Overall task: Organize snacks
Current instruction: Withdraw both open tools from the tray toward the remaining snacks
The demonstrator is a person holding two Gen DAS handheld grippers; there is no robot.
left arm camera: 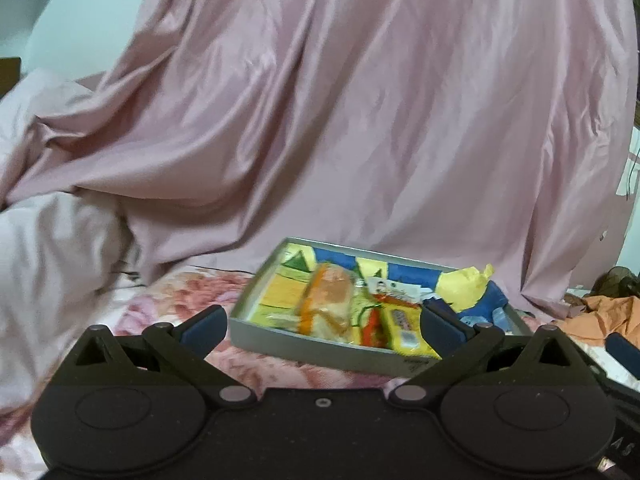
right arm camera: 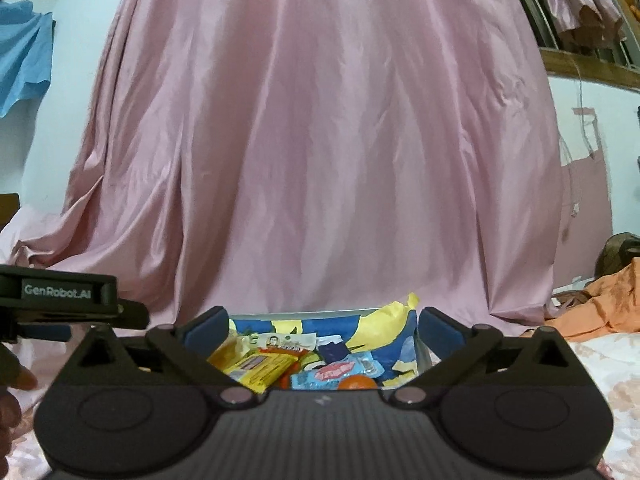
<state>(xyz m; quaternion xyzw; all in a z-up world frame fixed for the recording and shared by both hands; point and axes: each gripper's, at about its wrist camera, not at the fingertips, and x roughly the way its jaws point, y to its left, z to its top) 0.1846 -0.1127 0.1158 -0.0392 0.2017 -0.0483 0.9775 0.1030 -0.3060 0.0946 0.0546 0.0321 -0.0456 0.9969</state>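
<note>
Left wrist view: your left tool [left arm camera: 320, 322] gapes wide and empty; the snack tray [left arm camera: 304, 346] sits lower centre on the bed.

Right wrist view: your right tool [right arm camera: 322, 326] is equally wide, holding nothing, above the yellow packet [right arm camera: 256, 368] (light, crinkly, probably slippery); pinch its edge.

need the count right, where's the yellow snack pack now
In the left wrist view the yellow snack pack lies inside the grey tray, right of the wrapped bun.
</note>
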